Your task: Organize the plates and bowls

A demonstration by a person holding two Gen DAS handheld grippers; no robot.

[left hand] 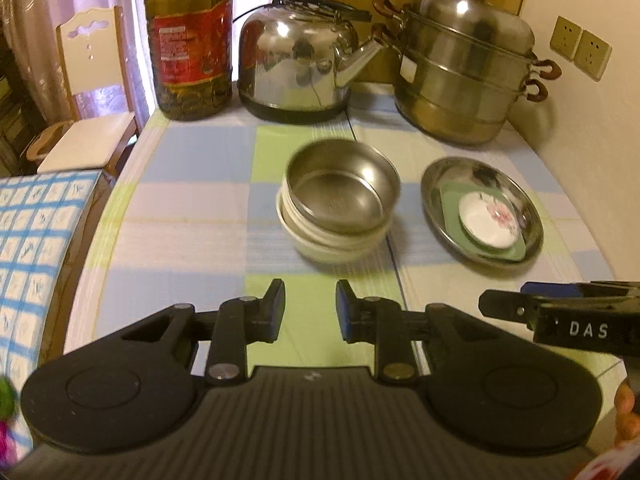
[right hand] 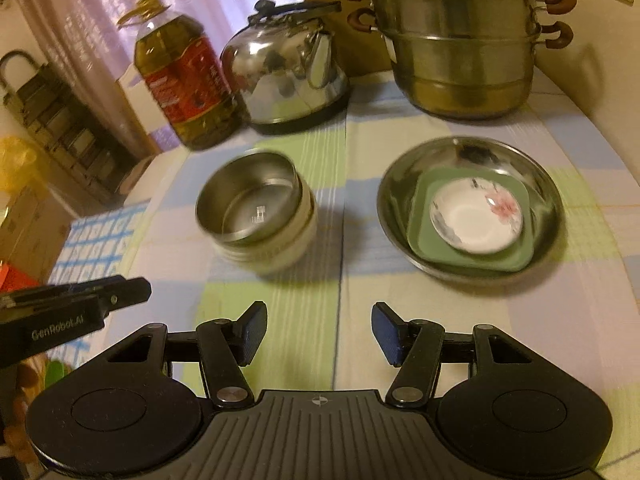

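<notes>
A steel bowl [left hand: 340,196] sits tilted in a stack of white bowls [left hand: 332,242] at the table's middle; the steel bowl also shows in the right wrist view [right hand: 250,196]. To its right a steel plate [left hand: 440,184] [right hand: 400,184] holds a green square plate [left hand: 452,196] [right hand: 428,240] with a small white flowered dish [left hand: 490,220] [right hand: 476,216] on top. My left gripper [left hand: 310,310] is open and empty, short of the bowl stack. My right gripper [right hand: 320,334] is open and empty, short of both stacks.
At the back stand an oil bottle [left hand: 188,40], a steel kettle [left hand: 300,60] and a stacked steamer pot [left hand: 464,72]. The table has a checked cloth [left hand: 192,208]. A chair [left hand: 88,112] stands left, wall at right.
</notes>
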